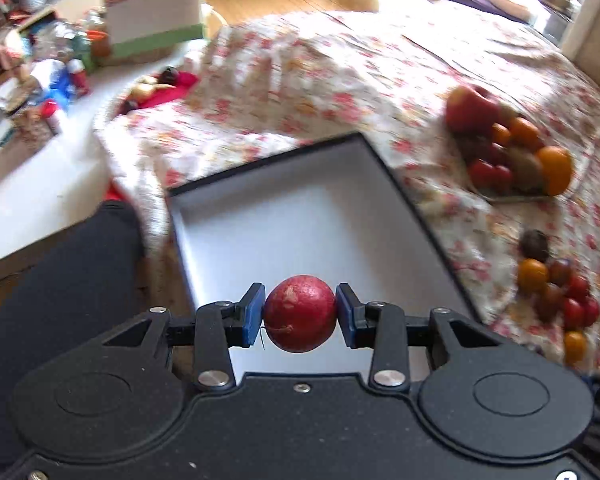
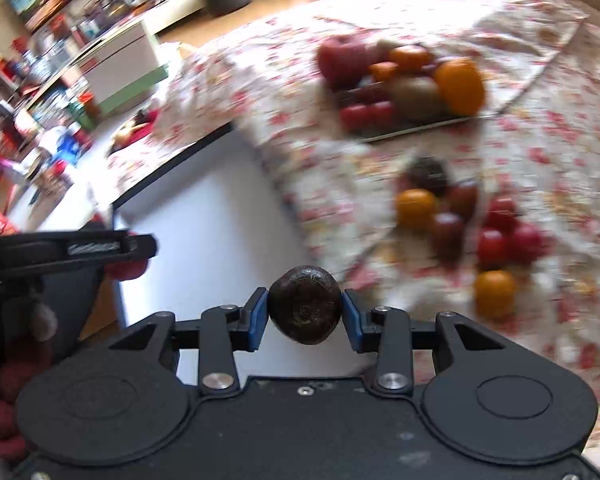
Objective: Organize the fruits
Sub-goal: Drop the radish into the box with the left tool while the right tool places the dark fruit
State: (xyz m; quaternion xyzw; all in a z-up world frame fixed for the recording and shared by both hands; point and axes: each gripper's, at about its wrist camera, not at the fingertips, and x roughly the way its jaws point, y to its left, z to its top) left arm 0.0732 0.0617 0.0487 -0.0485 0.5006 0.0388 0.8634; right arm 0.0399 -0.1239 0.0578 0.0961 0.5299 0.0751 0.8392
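My left gripper [image 1: 300, 314] is shut on a round red fruit [image 1: 300, 312] and holds it above the near end of an open black box with a white inside [image 1: 292, 216]. My right gripper [image 2: 305, 312] is shut on a dark brown fruit [image 2: 305, 310] near the right edge of the same box [image 2: 204, 216]. The left gripper with its red fruit also shows at the left of the right wrist view [image 2: 128, 258]. Loose small fruits [image 2: 460, 220], orange, red and dark, lie on the floral cloth right of the box.
A tray of mixed fruit [image 1: 512, 148] with an apple, oranges and kiwis sits on the floral cloth [image 1: 300, 80] at the back right. A cluttered white table [image 1: 40, 152] with bottles and a carton [image 1: 152, 12] lies to the left. A dark-clothed leg [image 1: 60, 280] is beside the box.
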